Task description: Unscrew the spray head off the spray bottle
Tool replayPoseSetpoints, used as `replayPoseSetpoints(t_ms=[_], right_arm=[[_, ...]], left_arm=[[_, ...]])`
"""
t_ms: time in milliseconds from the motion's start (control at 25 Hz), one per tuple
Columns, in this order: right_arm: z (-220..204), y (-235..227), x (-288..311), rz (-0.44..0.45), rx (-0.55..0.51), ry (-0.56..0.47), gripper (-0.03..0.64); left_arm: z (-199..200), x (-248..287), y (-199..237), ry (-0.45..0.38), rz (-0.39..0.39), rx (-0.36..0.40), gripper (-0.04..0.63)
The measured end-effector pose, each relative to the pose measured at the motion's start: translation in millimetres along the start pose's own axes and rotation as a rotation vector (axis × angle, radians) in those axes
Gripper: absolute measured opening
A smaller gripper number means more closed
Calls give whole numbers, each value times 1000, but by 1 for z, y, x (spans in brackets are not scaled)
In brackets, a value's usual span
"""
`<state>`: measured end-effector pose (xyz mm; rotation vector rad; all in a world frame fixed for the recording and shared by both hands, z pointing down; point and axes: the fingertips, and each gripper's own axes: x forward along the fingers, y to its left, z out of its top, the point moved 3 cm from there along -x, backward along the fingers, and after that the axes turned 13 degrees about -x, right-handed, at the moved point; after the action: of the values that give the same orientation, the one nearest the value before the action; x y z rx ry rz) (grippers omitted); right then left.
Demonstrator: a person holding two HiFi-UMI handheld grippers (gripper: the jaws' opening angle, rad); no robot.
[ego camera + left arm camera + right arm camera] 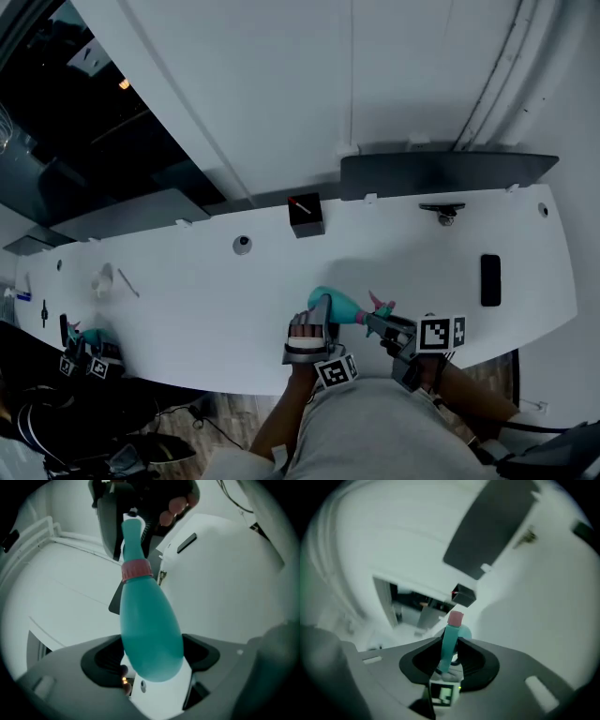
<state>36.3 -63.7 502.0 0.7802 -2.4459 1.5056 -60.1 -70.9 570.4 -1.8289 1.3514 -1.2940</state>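
A teal spray bottle point(336, 305) lies roughly level above the white table's near edge, held between my two grippers. My left gripper point(319, 314) is shut on its wide body point(150, 630), which fills the gap between the jaws point(150, 660). The pink collar point(137, 569) and the teal spray head point(132, 531) point away from it, toward the right gripper. My right gripper point(380, 322) is shut on the spray head point(451, 639), whose pink nozzle tip point(455, 618) sticks out past the pads point(450, 656). The bottle body point(465, 632) shows just behind.
On the white table point(187, 300) stand a small black box with a red mark point(306, 215), a flat black slab point(489, 279) at the right and a round fitting point(243, 244). A dark panel point(441, 173) runs along the far edge. Small white items point(105, 279) lie at the left.
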Motion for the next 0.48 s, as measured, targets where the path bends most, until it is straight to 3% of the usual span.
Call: replayPoseSetpoints(t_ms=[40, 80, 200, 240, 280, 320, 360, 440, 480], right_arm=[[-2, 3, 1, -7, -292, 104, 104], [-5, 5, 1, -28, -662, 221, 99], [-22, 13, -2, -123, -1865, 540, 91], [-27, 15, -2, -141, -2141, 596, 91], [-29, 18, -2, -144, -2287, 608, 91], [-28, 23, -2, -136, -2310, 577, 91], [-25, 29, -1, -125, -2251, 516, 91], [-19, 42, -5, -102, -2030, 357, 100], [-15, 48, -10, -81, -1878, 279, 166]], left_arm=[[-1, -2, -4, -11, -23, -2, 385], [0, -5, -9, -30, -56, -15, 385], [8, -11, -19, -59, -153, -99, 382], [9, -11, -21, -55, -164, -126, 380], [9, -11, -22, -49, -166, -152, 380], [8, -11, -21, -44, -158, -175, 380], [8, -11, -18, -43, -143, -195, 380], [6, -11, -8, -46, -100, -226, 379], [5, -10, -3, -45, -73, -236, 379]])
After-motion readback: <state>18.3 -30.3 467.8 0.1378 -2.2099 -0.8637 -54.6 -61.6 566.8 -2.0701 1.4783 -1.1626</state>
